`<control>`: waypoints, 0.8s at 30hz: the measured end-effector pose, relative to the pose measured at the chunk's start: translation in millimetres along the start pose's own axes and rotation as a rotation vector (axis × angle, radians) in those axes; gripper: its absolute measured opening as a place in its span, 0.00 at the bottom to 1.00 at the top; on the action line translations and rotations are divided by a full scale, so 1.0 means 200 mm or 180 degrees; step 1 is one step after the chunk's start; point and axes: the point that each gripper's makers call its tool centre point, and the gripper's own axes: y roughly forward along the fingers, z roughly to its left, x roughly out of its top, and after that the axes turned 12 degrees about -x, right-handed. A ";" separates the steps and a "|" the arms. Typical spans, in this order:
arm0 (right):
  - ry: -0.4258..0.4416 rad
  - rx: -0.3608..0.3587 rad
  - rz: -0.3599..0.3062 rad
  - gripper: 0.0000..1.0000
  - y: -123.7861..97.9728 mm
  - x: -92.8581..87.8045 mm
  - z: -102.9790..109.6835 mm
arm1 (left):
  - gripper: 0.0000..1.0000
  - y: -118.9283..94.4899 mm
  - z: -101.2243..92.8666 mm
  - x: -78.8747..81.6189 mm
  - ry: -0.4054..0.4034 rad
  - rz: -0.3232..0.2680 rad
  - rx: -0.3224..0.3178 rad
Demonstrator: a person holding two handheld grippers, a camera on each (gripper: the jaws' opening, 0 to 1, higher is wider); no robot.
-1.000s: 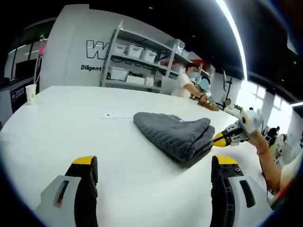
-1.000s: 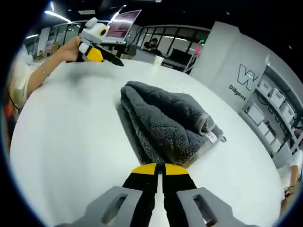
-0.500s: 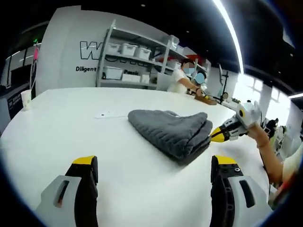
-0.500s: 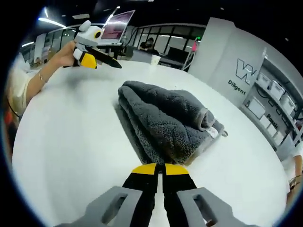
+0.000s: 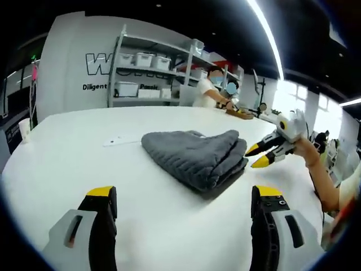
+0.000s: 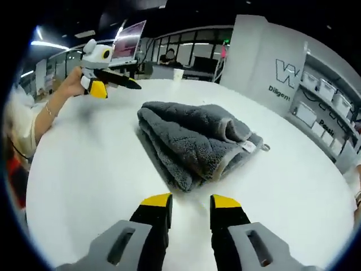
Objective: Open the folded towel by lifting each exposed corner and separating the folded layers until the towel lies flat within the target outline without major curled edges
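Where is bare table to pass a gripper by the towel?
Bare table lies between the folded grey towel and the left gripper, and before the right gripper. Only the towel's middle is crowded.

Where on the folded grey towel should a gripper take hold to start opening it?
Probably the top layer's hemmed corner, beside the white label on the grey towel. It curls up clear of the layers beneath, so a jaw could slide under it. The right gripper, open just short of the near fold, could come in from that label side.
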 end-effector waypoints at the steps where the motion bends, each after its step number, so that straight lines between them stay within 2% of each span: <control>1: 0.0038 -0.0012 0.0011 0.33 0.00 0.00 -0.01 | 0.98 0.01 -0.01 0.00 0.0009 0.0009 -0.0005; 6: 0.0189 -0.0049 0.0079 0.53 0.01 -0.04 -0.05 | 0.98 0.07 -0.05 0.01 0.0055 0.0069 -0.0071; 13: 0.0300 -0.0134 0.0108 0.84 0.02 -0.05 -0.08 | 0.95 0.14 -0.10 0.07 0.0254 0.0177 -0.0047; 19: 0.0359 -0.0149 0.0105 0.97 0.03 -0.05 -0.07 | 0.90 0.22 -0.18 0.16 0.0332 0.0129 -0.0156; 24: 0.0378 -0.0148 0.0126 0.99 0.04 -0.05 -0.05 | 0.88 0.31 -0.21 0.24 0.0518 0.0241 -0.0135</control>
